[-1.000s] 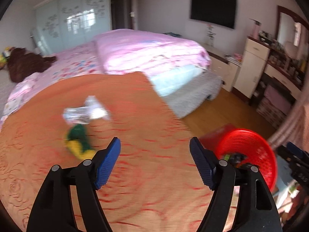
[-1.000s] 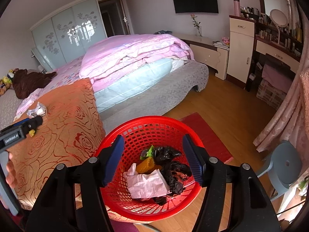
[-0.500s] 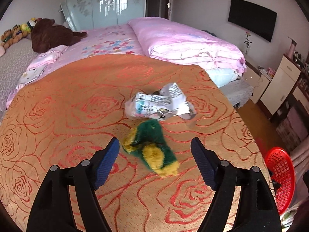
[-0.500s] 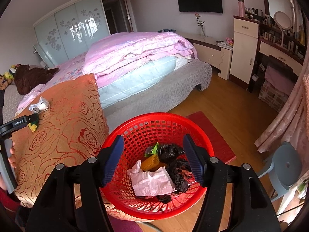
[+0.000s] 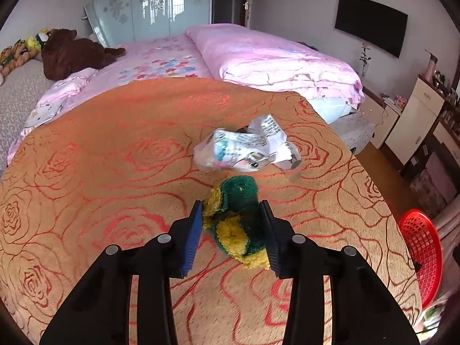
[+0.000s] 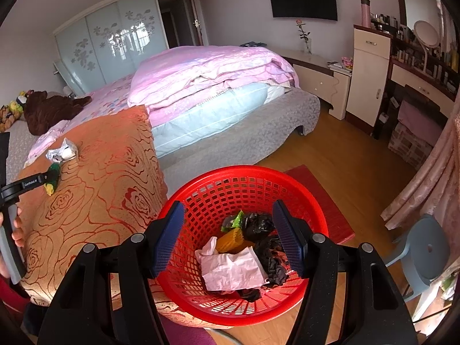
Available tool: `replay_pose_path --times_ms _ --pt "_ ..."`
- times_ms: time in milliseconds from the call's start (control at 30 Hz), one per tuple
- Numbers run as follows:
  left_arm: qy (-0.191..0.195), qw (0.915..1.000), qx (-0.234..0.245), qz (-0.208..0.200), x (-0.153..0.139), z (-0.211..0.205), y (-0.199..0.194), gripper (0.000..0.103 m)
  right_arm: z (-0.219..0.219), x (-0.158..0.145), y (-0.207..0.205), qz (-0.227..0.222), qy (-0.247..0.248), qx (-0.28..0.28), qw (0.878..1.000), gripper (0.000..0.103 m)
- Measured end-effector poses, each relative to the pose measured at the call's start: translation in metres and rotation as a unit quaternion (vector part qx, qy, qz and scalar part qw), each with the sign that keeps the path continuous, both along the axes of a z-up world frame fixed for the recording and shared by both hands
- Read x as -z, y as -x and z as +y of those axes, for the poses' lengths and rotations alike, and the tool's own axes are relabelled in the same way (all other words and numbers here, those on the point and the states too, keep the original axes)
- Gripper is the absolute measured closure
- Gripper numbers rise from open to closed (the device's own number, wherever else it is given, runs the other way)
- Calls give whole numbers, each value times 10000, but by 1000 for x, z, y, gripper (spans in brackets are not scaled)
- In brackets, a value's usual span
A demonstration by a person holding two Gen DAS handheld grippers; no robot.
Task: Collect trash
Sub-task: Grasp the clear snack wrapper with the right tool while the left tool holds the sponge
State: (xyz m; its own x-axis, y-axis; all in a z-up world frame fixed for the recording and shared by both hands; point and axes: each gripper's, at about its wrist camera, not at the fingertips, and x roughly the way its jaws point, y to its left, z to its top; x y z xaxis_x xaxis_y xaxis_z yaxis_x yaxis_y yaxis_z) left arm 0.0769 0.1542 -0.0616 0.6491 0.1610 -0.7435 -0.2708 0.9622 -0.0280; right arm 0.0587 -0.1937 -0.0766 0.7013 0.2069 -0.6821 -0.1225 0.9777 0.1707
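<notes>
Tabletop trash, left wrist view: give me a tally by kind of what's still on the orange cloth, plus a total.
Green-and-yellow scrubber, between the left gripper pads: 1
Crumpled printed wrapper, loose beyond it: 1
Total: 2

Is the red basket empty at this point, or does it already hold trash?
Not empty: the red basket holds crumpled white paper, black plastic and a yellow scrap on its bottom.
</notes>
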Motion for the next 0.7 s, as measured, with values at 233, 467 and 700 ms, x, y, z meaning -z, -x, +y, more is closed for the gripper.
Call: replay_pose_path --times_ms 233,467,700 --pt "-228 9994 -238 -110 -6 17 27 66 18 -4 -1 -42 -7 -222 9997 41" --pt "-78 9981 -591 -147 -8 47 50 66 62 -6 -3 -11 2 -719 9974 32" --pt "72 9968 -750 -259 -7 66 62 66 121 -19 -9 -192 -146 -1225 9922 21"
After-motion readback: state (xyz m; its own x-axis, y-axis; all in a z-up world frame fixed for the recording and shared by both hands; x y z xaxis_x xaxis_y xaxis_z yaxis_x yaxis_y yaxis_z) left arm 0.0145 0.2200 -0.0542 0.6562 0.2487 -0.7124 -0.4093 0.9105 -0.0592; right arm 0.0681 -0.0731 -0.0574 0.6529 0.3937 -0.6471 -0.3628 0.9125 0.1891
